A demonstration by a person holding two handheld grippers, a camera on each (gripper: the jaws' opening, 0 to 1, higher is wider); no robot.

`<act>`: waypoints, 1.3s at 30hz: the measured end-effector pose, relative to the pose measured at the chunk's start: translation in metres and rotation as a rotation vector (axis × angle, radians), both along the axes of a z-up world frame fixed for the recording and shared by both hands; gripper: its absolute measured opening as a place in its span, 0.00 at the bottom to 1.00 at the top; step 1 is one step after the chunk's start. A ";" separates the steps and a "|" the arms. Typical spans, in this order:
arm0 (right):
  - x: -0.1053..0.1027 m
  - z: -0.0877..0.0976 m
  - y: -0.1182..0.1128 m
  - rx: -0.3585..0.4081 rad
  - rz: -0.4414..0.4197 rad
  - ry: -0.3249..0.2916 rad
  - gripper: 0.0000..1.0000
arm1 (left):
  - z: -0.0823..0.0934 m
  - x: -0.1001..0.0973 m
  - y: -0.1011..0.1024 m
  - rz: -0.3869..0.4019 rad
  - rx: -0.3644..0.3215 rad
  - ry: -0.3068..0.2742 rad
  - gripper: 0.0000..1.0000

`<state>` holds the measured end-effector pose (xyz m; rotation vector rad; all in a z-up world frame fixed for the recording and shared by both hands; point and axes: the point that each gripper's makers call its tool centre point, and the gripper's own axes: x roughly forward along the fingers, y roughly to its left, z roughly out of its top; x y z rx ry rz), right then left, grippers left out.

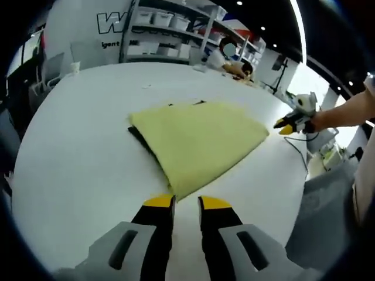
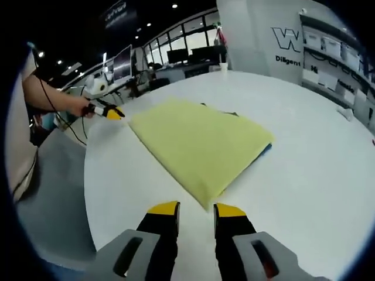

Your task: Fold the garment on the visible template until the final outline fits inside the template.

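Left gripper view shows the folded yellow garment (image 1: pixel 199 140) lying flat on the white table (image 1: pixel 76 158), a dark template (image 1: pixel 140 139) edge peeking out beneath. It looks light, soft and limp; a corner or edge seems the best hold. Both the left gripper (image 1: pixel 186 204) and right gripper (image 2: pixel 196 209) hover slightly parted, pinching nothing. Shelves (image 1: pixel 170 29) stand beyond, well apart.
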<state>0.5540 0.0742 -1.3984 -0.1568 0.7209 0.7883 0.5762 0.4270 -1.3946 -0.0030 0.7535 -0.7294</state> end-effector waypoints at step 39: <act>-0.118 0.076 0.075 0.106 -0.219 -0.203 0.99 | 0.077 -0.110 0.001 0.132 0.044 -0.243 0.99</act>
